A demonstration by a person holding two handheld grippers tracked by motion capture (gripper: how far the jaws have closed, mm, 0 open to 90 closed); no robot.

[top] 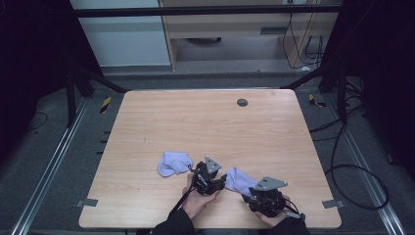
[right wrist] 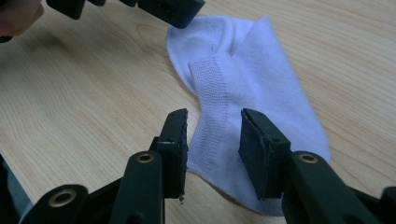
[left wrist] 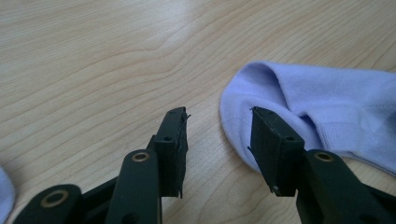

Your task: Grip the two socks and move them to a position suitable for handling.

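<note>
Two pale lilac ankle socks lie on the near half of the wooden table (top: 205,117). The left sock (top: 174,162) sits crumpled to the left of the left gripper (top: 208,182). The right sock (top: 238,179) lies flat between the two tools, and both are working on it.

Left gripper: jaws parted, nothing held. In its own view the rounded end of the right sock (left wrist: 322,109) lies ahead and to the right, and one jaw overlaps that end's edge while the other stands over bare wood. Whether the pad touches the fabric cannot be told.

Right gripper (top: 258,198): jaws likewise parted and empty. In its view the jaws straddle the near part of the sock (right wrist: 252,93), directly over the ribbed cuff band (right wrist: 211,102), which is folded across the body. The left tool's jaw tip (right wrist: 173,9) appears at the far end of the same sock.

Governing relation: the sock's long axis runs from the right gripper at the near right toward the left gripper at the far left, so each tool stands at one end. The right gripper is the better placed, already centred over fabric; in my judgement it need only descend and close. The left gripper is offset and would need to shift toward the sock first.
</note>
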